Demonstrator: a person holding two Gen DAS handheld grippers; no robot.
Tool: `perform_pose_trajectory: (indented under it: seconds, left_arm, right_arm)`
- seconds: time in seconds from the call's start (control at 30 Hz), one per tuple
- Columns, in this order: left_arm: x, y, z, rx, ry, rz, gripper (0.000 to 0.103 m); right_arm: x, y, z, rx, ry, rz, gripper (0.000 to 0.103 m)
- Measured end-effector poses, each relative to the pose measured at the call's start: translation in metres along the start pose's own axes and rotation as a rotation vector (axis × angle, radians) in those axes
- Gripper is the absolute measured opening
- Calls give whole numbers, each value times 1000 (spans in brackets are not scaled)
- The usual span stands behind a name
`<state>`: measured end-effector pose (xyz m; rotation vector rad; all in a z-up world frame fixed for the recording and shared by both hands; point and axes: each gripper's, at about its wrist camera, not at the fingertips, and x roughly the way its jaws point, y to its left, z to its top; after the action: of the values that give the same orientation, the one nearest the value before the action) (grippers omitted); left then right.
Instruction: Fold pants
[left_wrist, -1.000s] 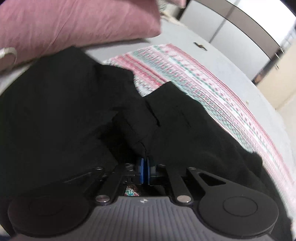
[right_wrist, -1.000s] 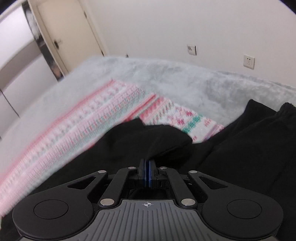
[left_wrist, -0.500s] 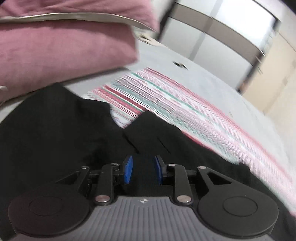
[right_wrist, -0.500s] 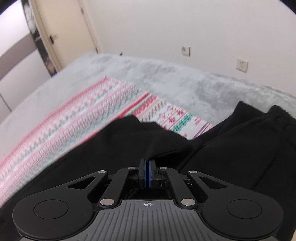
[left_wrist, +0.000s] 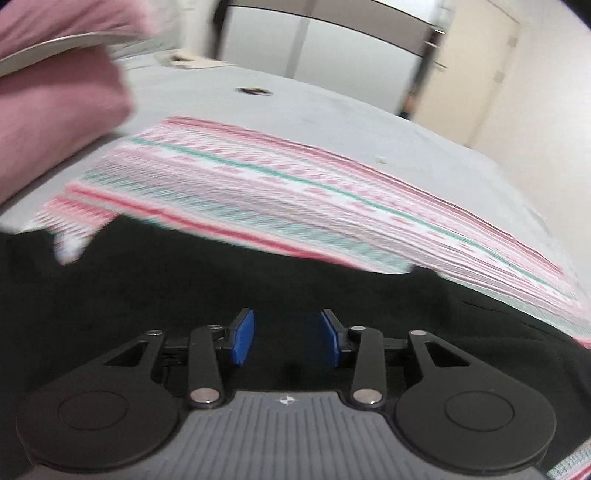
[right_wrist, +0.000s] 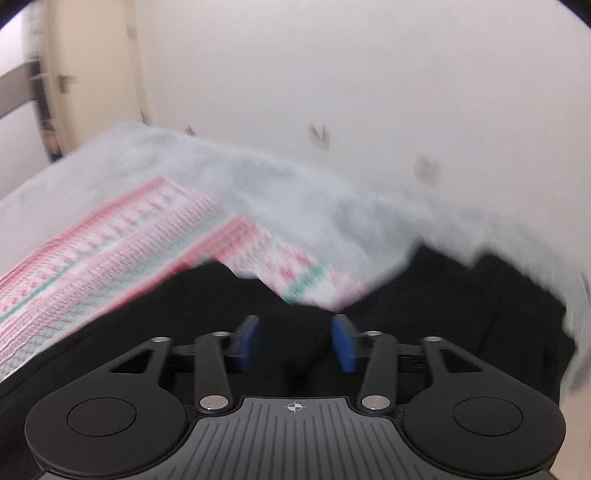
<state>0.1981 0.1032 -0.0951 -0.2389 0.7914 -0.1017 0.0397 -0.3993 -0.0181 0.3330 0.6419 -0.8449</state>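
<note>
Nearest in the left wrist view, the left claw (left_wrist: 287, 338) has its blue pads (left_wrist: 242, 338) parted and opening, gripping nothing, with the black pants (left_wrist: 184, 295) spread flat just below and ahead of them. In the right wrist view the right claw (right_wrist: 295, 341) is likewise opening; a dark hump of the pants (right_wrist: 295, 343) sits between its pads (right_wrist: 341, 343), which do not appear to press on it. The pants lie on a red, white and green patterned blanket (left_wrist: 280, 192), which runs beyond them across the grey bed (left_wrist: 332, 114). A pink pillow (left_wrist: 55, 96) sits at the far left. Behind are a pale wall (right_wrist: 332, 74) and a door (right_wrist: 85, 74), both blurred.
</note>
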Motion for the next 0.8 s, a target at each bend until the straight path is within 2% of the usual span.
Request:
perform_pose_trajectory:
  seconds: [0.07, 0.13, 0.23, 0.3, 0.37, 0.47, 0.5, 0.57, 0.67, 0.73, 0.8]
  left_arm:
    - [14, -23, 5, 94, 5, -68, 69]
    - [26, -48, 7, 194, -3, -83, 72]
    - [49, -83, 13, 321, 28, -146, 75]
    - [69, -108, 20, 391, 46, -170, 86]
    - [90, -130, 28, 461, 44, -159, 90]
    - [123, -152, 32, 532, 63, -115, 91]
    - [135, -154, 31, 550, 89, -80, 75]
    - [150, -154, 27, 570, 139, -30, 29]
    - [148, -145, 35, 519, 83, -44, 28]
    - [141, -130, 54, 390, 22, -92, 27]
    - [139, -111, 71, 240, -1, -142, 27]
  right_arm:
    - [4, 21, -4, -49, 44, 101, 54]
    - [13, 39, -7, -66, 99, 158, 54]
    - [29, 55, -5, -93, 120, 142, 55]
    - [40, 55, -2, -84, 127, 105, 55]
    - [45, 52, -2, -60, 150, 104, 55]
    - [56, 49, -4, -69, 196, 119, 55]
    - [62, 47, -5, -75, 218, 109, 55]
    - [72, 42, -11, -89, 272, 98, 55]
    - [87, 33, -15, -121, 305, 97, 52]
    - [87, 26, -13, -110, 294, 93, 50]
    - [85, 22, -13, -114, 287, 96, 50]
